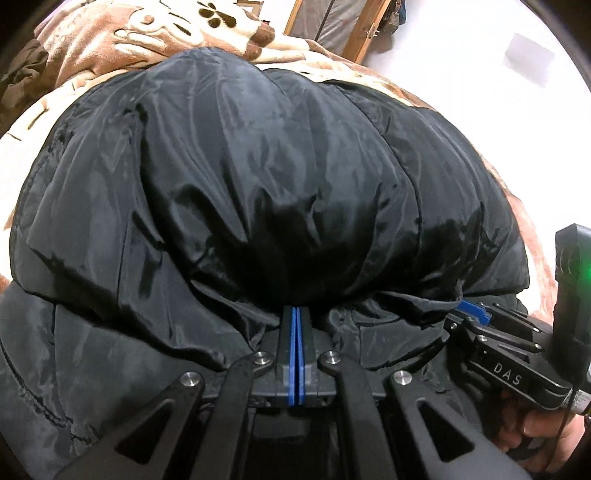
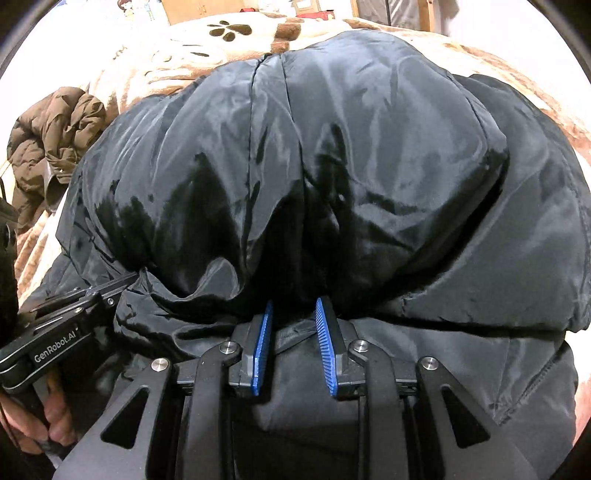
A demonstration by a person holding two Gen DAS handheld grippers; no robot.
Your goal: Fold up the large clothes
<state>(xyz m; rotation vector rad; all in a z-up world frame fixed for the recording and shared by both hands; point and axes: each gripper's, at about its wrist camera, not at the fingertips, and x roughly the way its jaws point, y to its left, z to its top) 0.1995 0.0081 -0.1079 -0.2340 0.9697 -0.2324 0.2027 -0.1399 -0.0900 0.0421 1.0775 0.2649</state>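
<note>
A large black puffy jacket point(image 1: 258, 166) lies on a bed and fills both views, its upper layer doubled over into a rounded bulge point(image 2: 332, 147). My left gripper point(image 1: 296, 309) is shut, its blue pads pressed together on the edge of that folded layer, where creases fan out from the tips. My right gripper point(image 2: 294, 304) has its blue pads a little apart, clamped on a thicker bunch of the same edge. The two grippers sit side by side along the near edge: the right gripper point(image 1: 471, 310) shows in the left wrist view, the left gripper point(image 2: 122, 282) in the right wrist view.
A beige and brown fleece blanket point(image 2: 177, 59) with paw prints covers the bed under the jacket. A crumpled brown jacket point(image 2: 51, 144) lies at the left. A wooden frame point(image 1: 365, 33) stands beyond the bed. A person's hand point(image 1: 546, 435) holds the right gripper's handle.
</note>
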